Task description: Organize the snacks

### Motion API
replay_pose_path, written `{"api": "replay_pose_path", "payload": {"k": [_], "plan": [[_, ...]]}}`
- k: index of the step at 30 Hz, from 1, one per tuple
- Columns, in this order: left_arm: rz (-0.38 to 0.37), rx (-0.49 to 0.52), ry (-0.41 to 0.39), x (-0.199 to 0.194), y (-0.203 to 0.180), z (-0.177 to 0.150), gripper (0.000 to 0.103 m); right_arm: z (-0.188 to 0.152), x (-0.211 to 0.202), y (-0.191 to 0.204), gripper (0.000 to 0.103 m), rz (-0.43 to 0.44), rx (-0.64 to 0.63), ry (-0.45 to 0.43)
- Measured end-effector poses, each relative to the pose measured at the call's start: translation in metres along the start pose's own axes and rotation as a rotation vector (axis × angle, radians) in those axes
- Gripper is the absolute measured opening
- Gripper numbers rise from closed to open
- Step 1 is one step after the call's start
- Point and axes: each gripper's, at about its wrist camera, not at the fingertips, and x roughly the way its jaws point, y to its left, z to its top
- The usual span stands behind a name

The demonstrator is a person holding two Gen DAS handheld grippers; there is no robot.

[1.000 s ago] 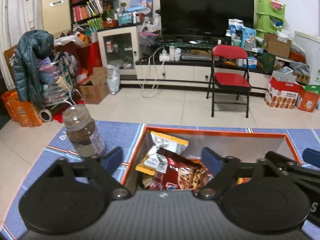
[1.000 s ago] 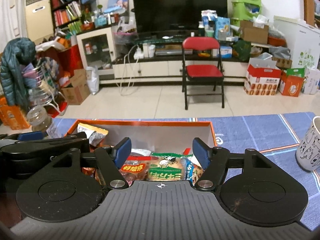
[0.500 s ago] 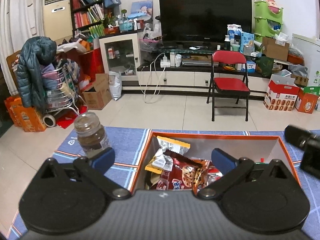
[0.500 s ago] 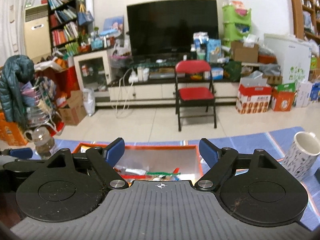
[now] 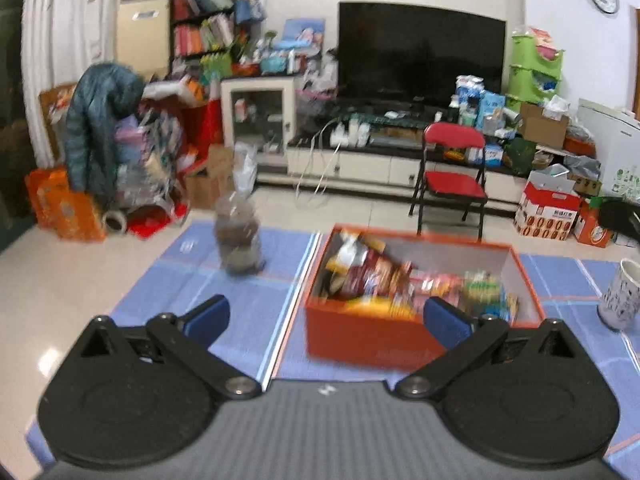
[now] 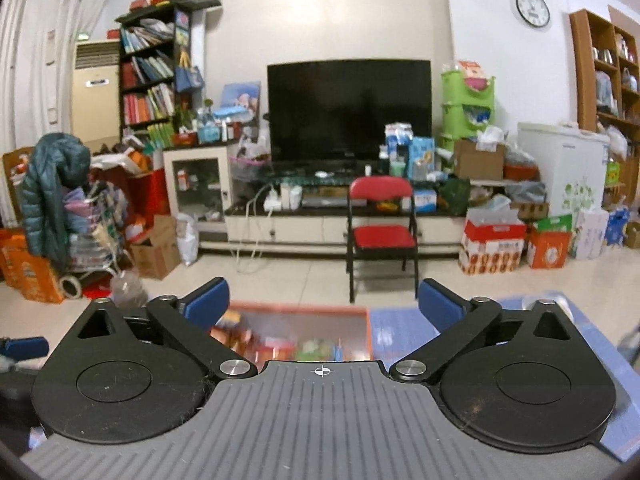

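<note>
Both grippers now sit farther back from the orange box (image 5: 376,344) than one second ago: in the left wrist view the box, which then filled the lower frame right under the fingers, now shows whole, near wall included, on the blue tablecloth (image 5: 248,320). In the right wrist view the box (image 6: 296,314) shows only as a strip low between the fingers, where the packets were in close view before. The left gripper (image 5: 326,318) stands wide with nothing between its fingers. The right gripper (image 6: 324,300) has just been opening, from a narrower gap to fully spread, and holds nothing. The snack packets (image 5: 372,276) lie inside the box, stacked against its left end and spread along the floor toward the right. They look like light, thin foil and plastic bags: soft, crushable, likely slippery on the printed faces. A grip across a sealed top or side seam should hold better than one on the puffed middle, which may crush the contents. The brown jar (image 5: 238,240) stands upright on the cloth, left of the box and apart from it. A patterned mug (image 5: 620,296) stands right of the box. Motion blur softens packet detail, so labels cannot be read.
</note>
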Motion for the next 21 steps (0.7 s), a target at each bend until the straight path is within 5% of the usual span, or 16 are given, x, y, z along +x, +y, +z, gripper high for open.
{"api": "replay_pose_path", "payload": {"k": [8, 21], "plan": [[0.043, 0.039, 0.064, -0.011, 0.031, -0.044, 0.102, -0.065, -0.027, 0.02, 0.095, -0.01, -0.01, 0.275], [0.097, 0.003, 0.042, -0.016, 0.062, -0.046, 0.102, -0.052, -0.027, 0.083, 0.095, -0.016, -0.078, 0.281]]}}
